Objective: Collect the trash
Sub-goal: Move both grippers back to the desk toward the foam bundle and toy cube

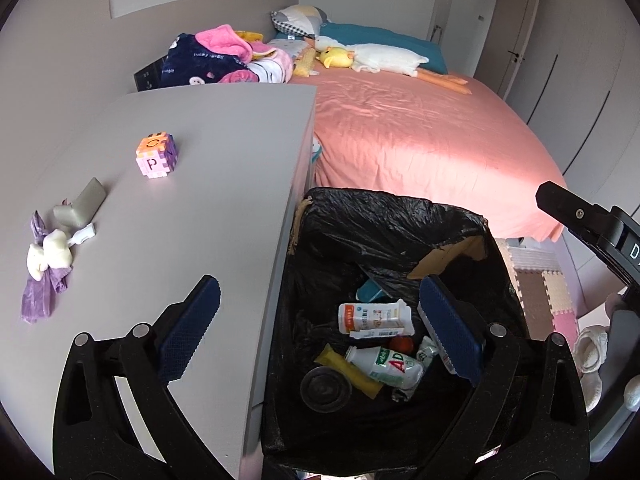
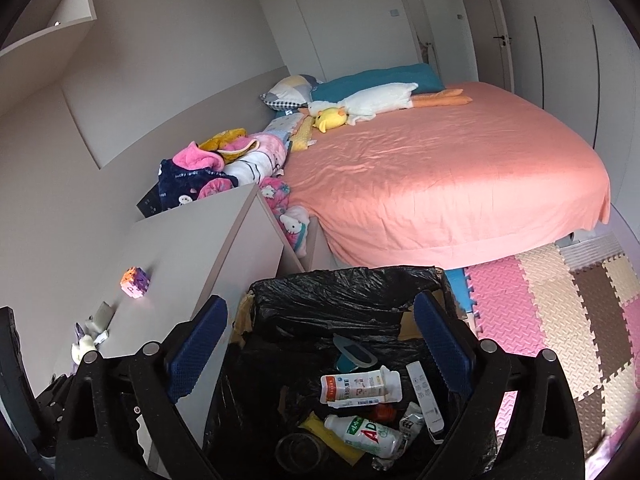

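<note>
A bin lined with a black bag [image 1: 384,216] [image 2: 344,284] stands beside a grey table [image 1: 192,152] [image 2: 208,240]. Inside lie a white carton [image 1: 374,316] [image 2: 360,388], a white AD bottle [image 1: 384,364] [image 2: 364,436], a yellow wrapper [image 1: 348,368] and a round lid [image 1: 326,388]. On the table lie a crumpled white tissue [image 1: 48,256] [image 2: 82,346] on a purple wrapper [image 1: 40,300], a small white piece [image 1: 82,236] and a grey block [image 1: 82,204]. My left gripper [image 1: 320,308] is open and empty above the bin's left rim. My right gripper [image 2: 320,320] is open and empty above the bin.
A pink and orange letter cube [image 1: 156,154] [image 2: 135,282] sits on the table. A bed with a salmon sheet [image 1: 420,136] [image 2: 440,184], plush toys and piled clothes lies behind. Foam floor mats [image 2: 560,320] lie to the right. The right gripper's body [image 1: 592,224] shows at the left view's right edge.
</note>
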Demonstrator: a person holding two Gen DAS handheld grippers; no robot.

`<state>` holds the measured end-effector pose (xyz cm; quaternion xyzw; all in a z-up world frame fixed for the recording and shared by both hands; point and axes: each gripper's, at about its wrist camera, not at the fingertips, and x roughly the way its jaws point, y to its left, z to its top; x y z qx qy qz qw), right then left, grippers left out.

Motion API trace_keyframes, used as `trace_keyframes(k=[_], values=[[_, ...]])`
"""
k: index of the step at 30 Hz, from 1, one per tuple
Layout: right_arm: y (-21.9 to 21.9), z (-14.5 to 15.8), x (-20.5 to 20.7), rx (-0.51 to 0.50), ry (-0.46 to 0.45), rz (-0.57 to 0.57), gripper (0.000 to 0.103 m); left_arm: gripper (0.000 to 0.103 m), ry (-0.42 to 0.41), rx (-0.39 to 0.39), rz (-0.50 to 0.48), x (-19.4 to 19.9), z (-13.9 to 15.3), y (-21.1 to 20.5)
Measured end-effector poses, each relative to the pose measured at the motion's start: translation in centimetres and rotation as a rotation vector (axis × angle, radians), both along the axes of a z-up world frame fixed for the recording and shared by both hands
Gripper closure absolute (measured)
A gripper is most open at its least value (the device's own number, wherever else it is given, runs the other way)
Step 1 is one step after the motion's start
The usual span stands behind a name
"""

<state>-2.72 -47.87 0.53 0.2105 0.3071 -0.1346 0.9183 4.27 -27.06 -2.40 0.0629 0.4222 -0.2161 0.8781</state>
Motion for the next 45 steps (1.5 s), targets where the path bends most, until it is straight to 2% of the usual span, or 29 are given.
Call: trace_keyframes(k=[16, 33, 45], values=[[7.5, -0.8, 3.6, -0.033, -0.004, 0.160, 0.009, 0.006, -0.017, 0.031, 0.141, 1.9, -0.3, 7.7], [13.8, -1.2, 7.2, -0.055, 0.005, 0.271, 0.009, 0.006, -0.047, 0.031, 0.329, 4.7, 0.0, 16.1], [16.8, -1.7, 9.9, -0.064, 0.024, 0.324, 0.009, 0.006, -0.031, 0.036, 0.386, 7.6, -1.3, 19.6]])
